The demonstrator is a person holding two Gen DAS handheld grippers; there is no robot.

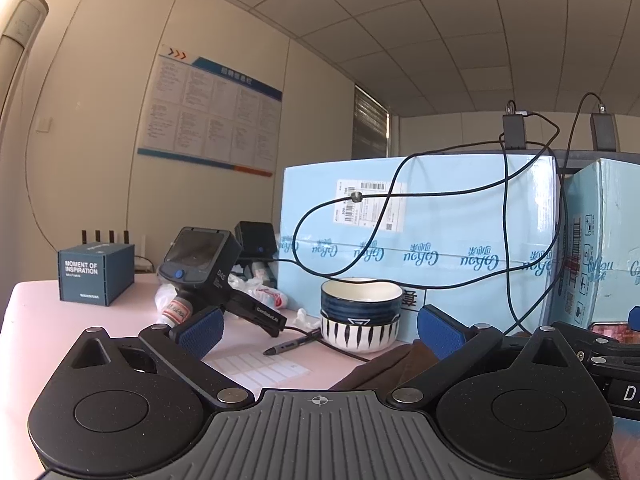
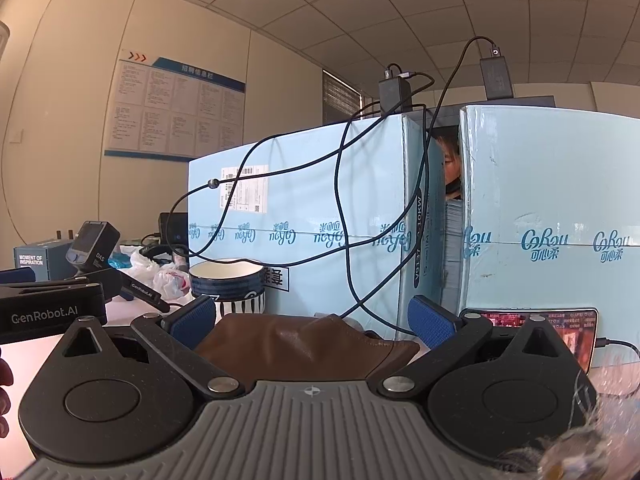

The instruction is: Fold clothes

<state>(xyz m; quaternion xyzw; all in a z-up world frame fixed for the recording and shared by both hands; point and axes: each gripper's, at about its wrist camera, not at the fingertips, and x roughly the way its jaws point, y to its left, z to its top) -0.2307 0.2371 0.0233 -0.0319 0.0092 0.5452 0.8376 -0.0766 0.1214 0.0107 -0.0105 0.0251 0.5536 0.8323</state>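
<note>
Both hand-held grippers, left (image 1: 320, 330) and right (image 2: 312, 318), are spread wide and empty. The brown garment (image 2: 304, 344) lies crumpled on the bench (image 1: 48, 304) at 12 o'clock of the right one, probably unfolded. Pinch one edge each, clear of the stacked bowls (image 1: 360, 314).

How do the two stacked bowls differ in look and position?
The upper bowl is dark blue with fine horizontal bands and a white inside; the lower bowl is white with black vertical streaks. The upper bowl nests in the lower bowl, which rests on the table. Both are round and upright.
</note>
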